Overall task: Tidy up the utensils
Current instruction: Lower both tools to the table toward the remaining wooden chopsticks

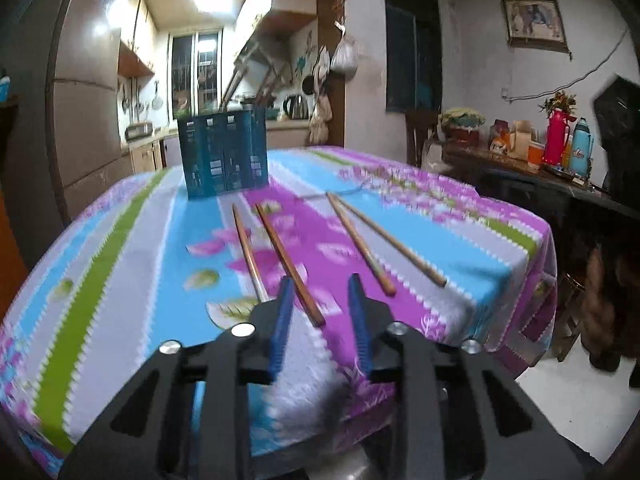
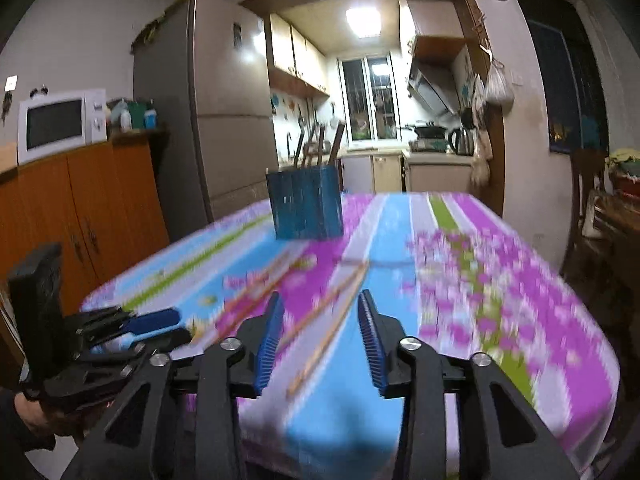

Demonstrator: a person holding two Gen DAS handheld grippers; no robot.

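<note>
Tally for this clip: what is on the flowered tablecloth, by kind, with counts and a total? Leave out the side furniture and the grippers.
Loose wooden chopsticks lying on the cloth: 4
Blue utensil holder standing at the far end: 1
Total: 5
Utensils also stand inside the holder; their number cannot be told.

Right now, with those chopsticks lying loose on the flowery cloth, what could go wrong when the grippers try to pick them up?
1. The chopsticks are thin and lie flat on the tablecloth, so the open left hand-held gripper might pinch cloth or roll one away.
2. The right pair ends near the table's edge, so a nudge could knock one off.
3. The blue holder already holds tall utensils; dropping more in carelessly might tip it.
</note>
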